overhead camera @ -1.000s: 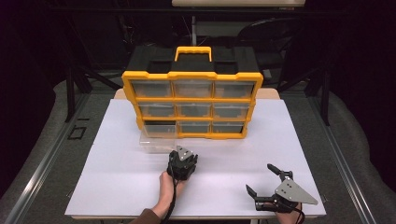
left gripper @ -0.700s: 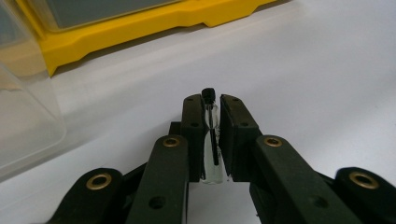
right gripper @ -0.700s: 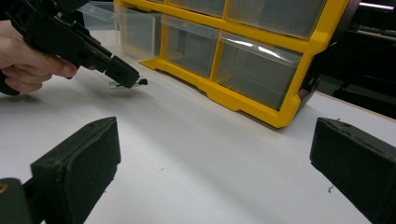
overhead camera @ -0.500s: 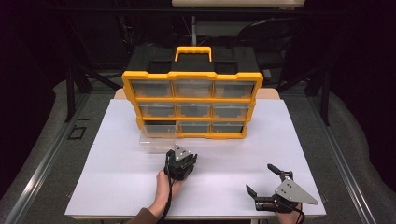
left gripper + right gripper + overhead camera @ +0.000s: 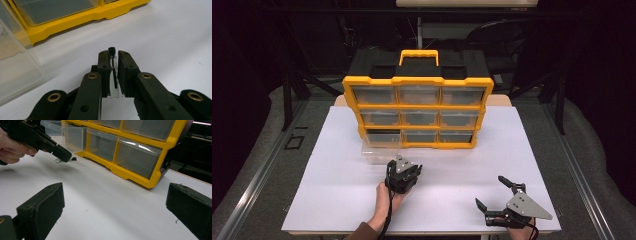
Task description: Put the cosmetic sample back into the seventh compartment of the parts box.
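Where the white table [image 5: 337, 200] ends, darkness surrounds everything.

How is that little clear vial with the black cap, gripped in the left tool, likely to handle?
The vial looks like thin clear glass or plastic, so probably light and easy to crack if squeezed hard. Its smooth round body may slip between the left tool pads, and it would likely roll if laid on the white table.

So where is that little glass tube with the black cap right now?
The little glass tube is pinched between the jaws of the left gripper, held just above the white table, in front of the clear drawer pulled out of the yellow organizer.
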A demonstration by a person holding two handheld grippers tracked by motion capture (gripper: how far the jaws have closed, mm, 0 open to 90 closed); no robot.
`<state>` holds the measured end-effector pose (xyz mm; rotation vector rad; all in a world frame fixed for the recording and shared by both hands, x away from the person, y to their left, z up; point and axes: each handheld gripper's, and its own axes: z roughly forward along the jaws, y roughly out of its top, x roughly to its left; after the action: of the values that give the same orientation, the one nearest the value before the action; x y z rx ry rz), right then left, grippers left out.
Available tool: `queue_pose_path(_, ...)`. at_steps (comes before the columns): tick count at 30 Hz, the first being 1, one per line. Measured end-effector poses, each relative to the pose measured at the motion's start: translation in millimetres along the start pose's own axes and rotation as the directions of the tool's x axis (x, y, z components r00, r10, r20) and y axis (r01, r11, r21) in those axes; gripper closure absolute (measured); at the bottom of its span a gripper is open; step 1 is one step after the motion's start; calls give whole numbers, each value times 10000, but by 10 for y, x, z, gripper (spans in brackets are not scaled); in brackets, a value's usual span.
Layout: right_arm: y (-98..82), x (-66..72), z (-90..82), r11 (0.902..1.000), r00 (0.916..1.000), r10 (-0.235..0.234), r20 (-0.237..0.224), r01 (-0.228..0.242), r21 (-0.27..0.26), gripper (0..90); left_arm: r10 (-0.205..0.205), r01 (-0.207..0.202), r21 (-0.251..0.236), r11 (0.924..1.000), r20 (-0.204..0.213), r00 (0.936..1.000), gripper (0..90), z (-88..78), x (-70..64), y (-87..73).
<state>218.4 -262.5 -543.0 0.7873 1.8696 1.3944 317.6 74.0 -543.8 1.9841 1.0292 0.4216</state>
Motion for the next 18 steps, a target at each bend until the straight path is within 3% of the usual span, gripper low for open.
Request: queue_pose_path(18,-7,-1,4,9999,10000,91,-21,-91,60,12,495,-488,-424,9979,163,9986,806,-126,30,101)
